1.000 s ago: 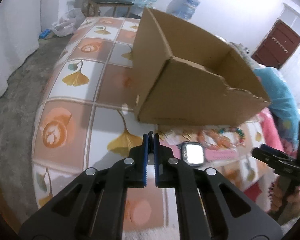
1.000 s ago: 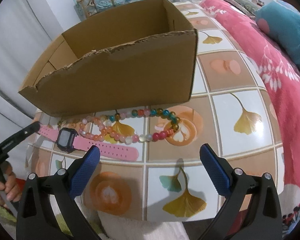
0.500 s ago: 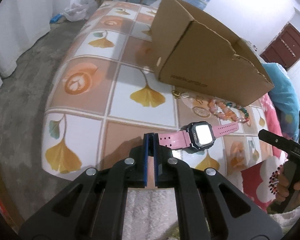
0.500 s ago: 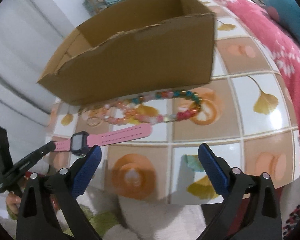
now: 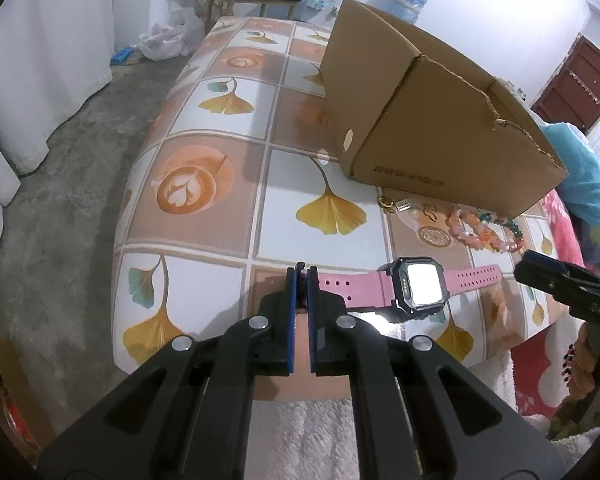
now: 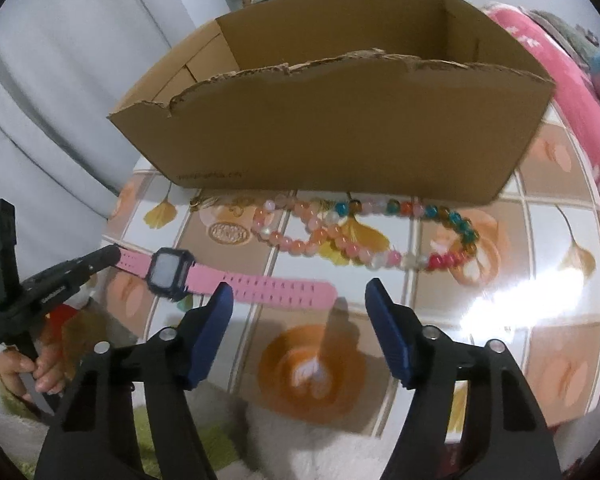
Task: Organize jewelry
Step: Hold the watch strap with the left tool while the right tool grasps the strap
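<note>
Left fingers [image 5: 301, 276] clenched on pink watch [image 5: 418, 285] strap; right fingers [image 6: 374, 296] closing, half-spread, empty.

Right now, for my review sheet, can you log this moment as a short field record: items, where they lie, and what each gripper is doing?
surface: table with ginkgo-leaf patterned cover
container: open cardboard box, torn front rim, inside not visible
watch: pink-strapped digital watch lying flat in front of the box
beads: multicoloured bead strand between watch and box
small pieces: gold-coloured items by the box corner
left gripper: shut on the watch strap's end
right gripper: jaws just been closing, nothing pinched, strap's free end between them
</note>
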`<state>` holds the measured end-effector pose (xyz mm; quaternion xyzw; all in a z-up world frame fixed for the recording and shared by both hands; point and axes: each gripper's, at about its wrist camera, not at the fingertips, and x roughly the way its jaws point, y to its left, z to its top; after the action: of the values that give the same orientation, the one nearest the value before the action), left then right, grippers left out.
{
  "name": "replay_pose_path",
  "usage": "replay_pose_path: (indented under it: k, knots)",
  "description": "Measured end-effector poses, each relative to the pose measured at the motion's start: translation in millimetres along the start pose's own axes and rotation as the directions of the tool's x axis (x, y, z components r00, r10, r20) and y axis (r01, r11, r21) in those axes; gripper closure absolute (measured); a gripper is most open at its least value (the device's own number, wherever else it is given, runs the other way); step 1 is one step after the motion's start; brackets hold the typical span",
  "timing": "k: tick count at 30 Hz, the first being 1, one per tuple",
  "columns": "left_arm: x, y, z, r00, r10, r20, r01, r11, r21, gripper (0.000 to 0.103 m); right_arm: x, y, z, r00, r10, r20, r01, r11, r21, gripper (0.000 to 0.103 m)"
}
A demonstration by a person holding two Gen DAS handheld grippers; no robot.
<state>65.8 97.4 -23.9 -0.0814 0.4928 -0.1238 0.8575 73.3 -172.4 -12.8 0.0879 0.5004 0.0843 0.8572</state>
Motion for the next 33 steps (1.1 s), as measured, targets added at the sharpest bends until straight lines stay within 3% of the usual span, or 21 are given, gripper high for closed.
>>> replay_pose_path:
  k: [7,12,18,22,29,33]
  knots:
    - [3,1,4,1.000,-0.003,0.013,0.003,1.000,0.001,0.099,20,6,-2,0.996,0.044,-0.080,-0.045,0.999,-0.011,0.042]
    - [6,1,9,1.000,-0.001,0.020,0.001,1.000,0.008,0.098,11,11,-17,0.993,0.058,-0.107,-0.062,0.997,-0.038,0.042]
    - [10,2,16,0.999,0.006,0.032,-0.006,1.000,0.016,0.097,5,26,-29,0.971,0.138,-0.197,-0.156,0.984,-0.083,0.042]
    - [12,2,19,0.999,0.009,0.037,-0.009,1.000,0.018,0.097,-1,45,-26,0.972,0.149,-0.181,-0.183,0.964,-0.193,0.042]
    - [12,2,20,0.999,0.013,0.038,-0.014,1.000,0.013,0.097,24,90,-17,0.982,0.097,-0.161,-0.155,0.905,-0.397,0.042]
    - [12,4,20,0.999,0.009,0.040,-0.009,1.000,0.002,0.097,29,92,-18,0.983,0.084,-0.166,-0.150,0.886,-0.438,0.053]
